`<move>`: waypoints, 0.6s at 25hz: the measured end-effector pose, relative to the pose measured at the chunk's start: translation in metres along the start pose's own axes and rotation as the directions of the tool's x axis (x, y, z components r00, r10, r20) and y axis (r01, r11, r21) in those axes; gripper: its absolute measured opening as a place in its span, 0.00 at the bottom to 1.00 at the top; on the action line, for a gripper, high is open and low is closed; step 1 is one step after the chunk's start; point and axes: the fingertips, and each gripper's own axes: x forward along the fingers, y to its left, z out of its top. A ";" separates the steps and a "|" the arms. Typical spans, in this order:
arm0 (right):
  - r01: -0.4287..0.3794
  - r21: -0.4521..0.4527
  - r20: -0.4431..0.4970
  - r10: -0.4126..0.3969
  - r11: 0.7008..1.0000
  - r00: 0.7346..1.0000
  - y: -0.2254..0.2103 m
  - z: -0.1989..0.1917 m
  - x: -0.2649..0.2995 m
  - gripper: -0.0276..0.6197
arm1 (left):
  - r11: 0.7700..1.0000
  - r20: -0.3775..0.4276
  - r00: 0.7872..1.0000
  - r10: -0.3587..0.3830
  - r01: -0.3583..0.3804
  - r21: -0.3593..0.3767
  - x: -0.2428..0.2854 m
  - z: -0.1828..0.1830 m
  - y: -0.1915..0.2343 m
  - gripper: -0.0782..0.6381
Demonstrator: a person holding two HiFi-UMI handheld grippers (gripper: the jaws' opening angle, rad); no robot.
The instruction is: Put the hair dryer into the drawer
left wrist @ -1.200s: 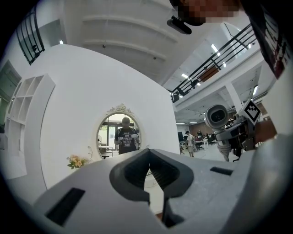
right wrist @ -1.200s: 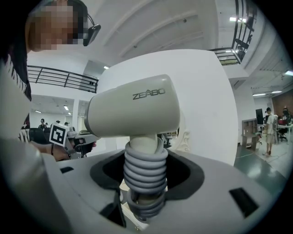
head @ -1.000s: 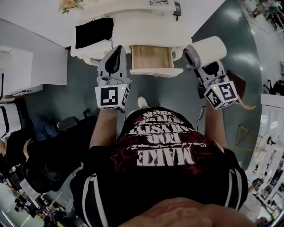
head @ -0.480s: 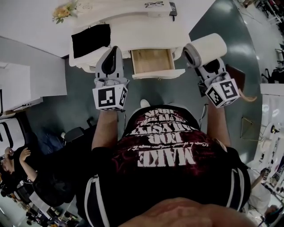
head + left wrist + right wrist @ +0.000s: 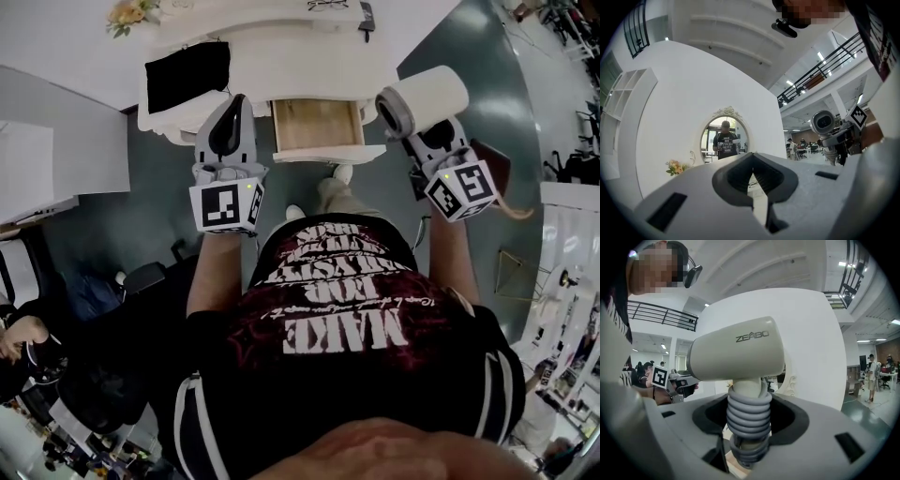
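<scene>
Clamped by its handle in the right claw (image 5: 417,129), the hair dryer (image 5: 424,97) is brought slightly nearer the desk's (image 5: 300,66) open drawer (image 5: 317,125) than a second ago, yet not over it, while the left claw (image 5: 234,106) is kept pressed together, empty.

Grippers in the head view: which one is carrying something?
The right gripper, clamped on the ribbed handle of the hair dryer; the left gripper has its jaws closed together with nothing between them.
</scene>
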 end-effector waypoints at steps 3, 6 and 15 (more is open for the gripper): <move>-0.028 -0.013 -0.009 0.028 1.000 1.000 0.001 -0.002 0.013 0.41 | 1.000 -0.002 1.000 0.027 -0.027 0.015 0.005 0.001 0.010 0.11; -0.068 -0.032 -0.025 0.067 0.997 0.997 -0.001 -0.006 0.027 0.41 | 0.998 -0.017 0.998 0.055 -0.055 0.024 0.010 0.001 0.013 0.11; -0.118 0.004 -0.081 0.118 0.993 0.990 -0.016 -0.043 0.066 0.41 | 0.996 -0.069 0.995 0.077 -0.074 0.045 0.024 -0.016 0.018 0.11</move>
